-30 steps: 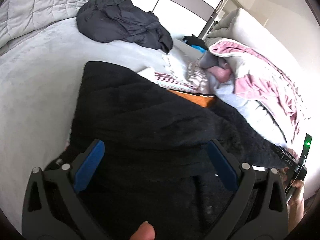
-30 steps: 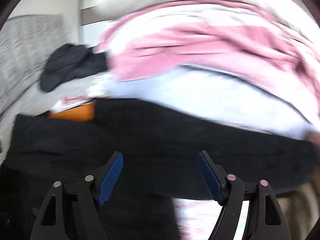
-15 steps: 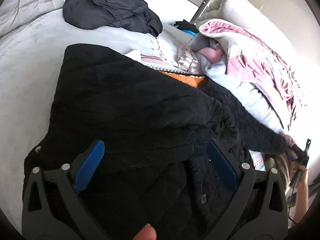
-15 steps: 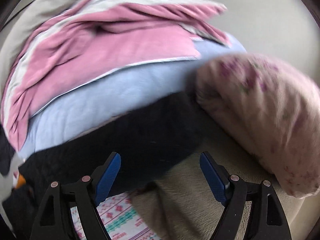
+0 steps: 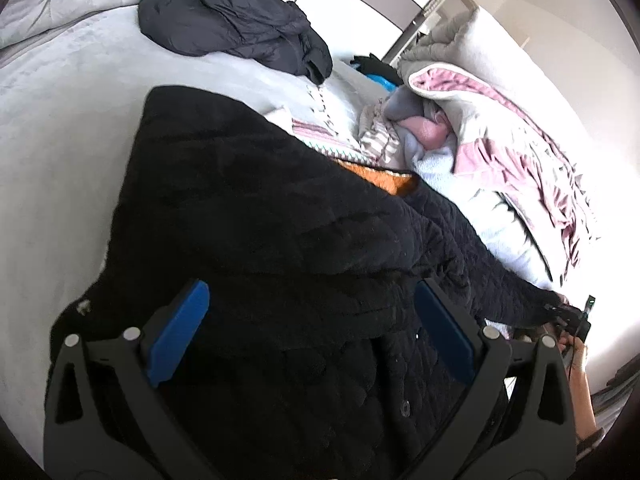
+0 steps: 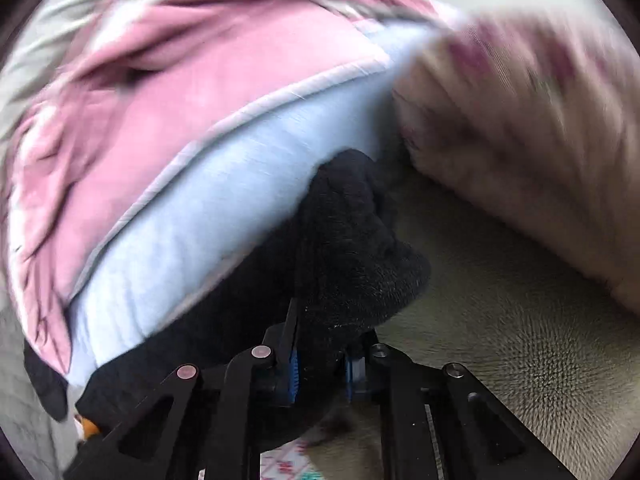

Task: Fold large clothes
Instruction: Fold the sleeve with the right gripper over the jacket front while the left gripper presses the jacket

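Note:
A large black quilted coat (image 5: 280,240) with an orange lining lies spread on the grey bed (image 5: 52,160). My left gripper (image 5: 308,336) is open and empty, hovering over the coat's body. One sleeve stretches to the right, where my right gripper (image 5: 568,316) shows small at the cuff. In the right wrist view my right gripper (image 6: 320,364) is shut on the black sleeve cuff (image 6: 356,248), which bunches up beyond the blue pads.
A dark puffer jacket (image 5: 236,20) lies at the back of the bed. A pink and pale blue duvet (image 5: 500,168) is piled on the right, also in the right wrist view (image 6: 180,128). A floral pillow (image 6: 520,140) and beige fleece (image 6: 520,340) lie beside the cuff.
My right gripper has closed on the sleeve cuff; it was open half a second ago. The left gripper has drawn back slightly, still open over the coat.

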### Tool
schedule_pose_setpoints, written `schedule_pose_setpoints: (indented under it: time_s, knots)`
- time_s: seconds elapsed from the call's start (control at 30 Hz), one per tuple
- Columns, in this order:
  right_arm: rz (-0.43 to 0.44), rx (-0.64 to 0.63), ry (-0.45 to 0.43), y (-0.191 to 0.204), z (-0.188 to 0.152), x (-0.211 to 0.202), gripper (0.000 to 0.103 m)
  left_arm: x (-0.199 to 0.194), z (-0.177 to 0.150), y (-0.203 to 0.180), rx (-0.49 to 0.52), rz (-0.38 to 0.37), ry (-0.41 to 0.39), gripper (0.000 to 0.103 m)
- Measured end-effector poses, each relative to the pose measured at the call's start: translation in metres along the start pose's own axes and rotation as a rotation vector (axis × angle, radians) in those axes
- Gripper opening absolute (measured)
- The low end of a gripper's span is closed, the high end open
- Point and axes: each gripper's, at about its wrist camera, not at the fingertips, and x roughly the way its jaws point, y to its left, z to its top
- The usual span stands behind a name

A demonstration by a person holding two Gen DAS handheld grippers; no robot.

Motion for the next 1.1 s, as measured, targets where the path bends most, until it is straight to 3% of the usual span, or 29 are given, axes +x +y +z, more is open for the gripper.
schedule_pose_setpoints:
  time_s: [0.2,0.3,0.5,0.63,0.83,1.1]
  knots:
    - [0.128,-0.192,-0.151,0.088,0.008,-0.092,0.014,-0.009,0.004,0.0,0.0,-0.036,-0.029,0.102]
    - [0.212,-0.263,-0.185,0.13,0.003,-0.135,0.014,-0.014,0.005,-0.002,0.009,-0.063,-0.037,0.102]
    - [0.383,-0.465,-0.21,0.243,-0.038,-0.202,0.014,-0.027,0.01,-0.004,0.024,-0.1,-0.073,0.102]
    - [0.473,-0.58,-0.189,0.302,-0.08,-0.224,0.014,-0.035,0.014,0.001,0.013,-0.122,-0.099,0.102]
    - [0.583,-0.708,-0.079,0.378,-0.158,-0.222,0.014,-0.041,0.017,0.012,-0.008,-0.142,-0.119,0.102]
    - [0.613,-0.836,0.147,0.426,-0.272,-0.156,0.016,-0.042,0.018,0.018,-0.011,-0.211,-0.156,0.102]
